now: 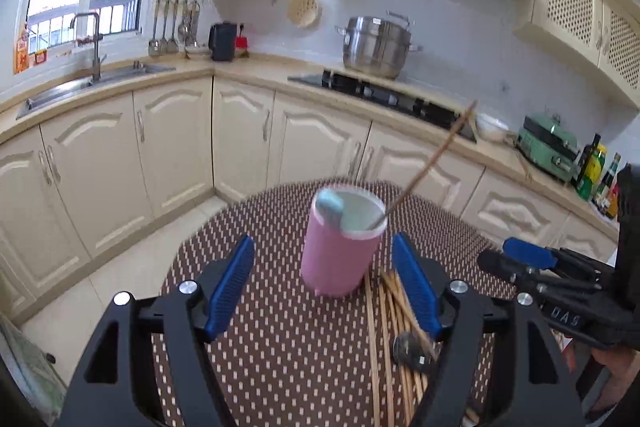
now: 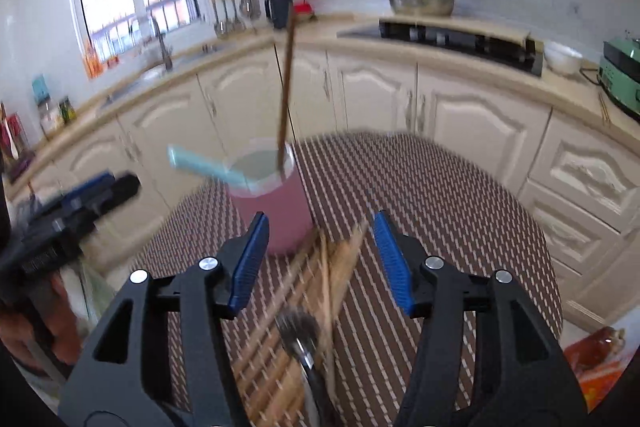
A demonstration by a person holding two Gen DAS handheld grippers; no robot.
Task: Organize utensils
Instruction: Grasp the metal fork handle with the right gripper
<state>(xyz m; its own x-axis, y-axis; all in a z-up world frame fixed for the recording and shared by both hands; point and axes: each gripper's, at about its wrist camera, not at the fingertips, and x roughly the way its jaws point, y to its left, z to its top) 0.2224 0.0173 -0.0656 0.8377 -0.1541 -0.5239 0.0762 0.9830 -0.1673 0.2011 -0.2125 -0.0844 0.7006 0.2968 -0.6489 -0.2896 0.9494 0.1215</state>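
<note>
A pink cup (image 1: 340,259) (image 2: 276,211) with a white rim stands on the brown patterned table (image 1: 280,347) (image 2: 440,207). A light blue utensil (image 1: 330,205) (image 2: 204,165) and a thin brown chopstick (image 1: 432,159) (image 2: 286,83) lean in it. My left gripper (image 1: 323,239) is open, its blue pads either side of the cup without touching it. My right gripper (image 2: 320,217) is open above a pile of wooden chopsticks (image 2: 320,287) (image 1: 384,327) and a metal spoon (image 2: 300,331) (image 1: 412,347). Each gripper shows at the edge of the other view: the right gripper (image 1: 520,259), the left gripper (image 2: 108,187).
Cream cabinets and a counter run behind the table. On the counter are a sink (image 1: 80,83), a black hob (image 1: 384,95) with a steel pot (image 1: 376,45), a white bowl (image 1: 492,127), a green appliance (image 1: 548,147) and bottles (image 1: 596,171). Floor lies to the table's left.
</note>
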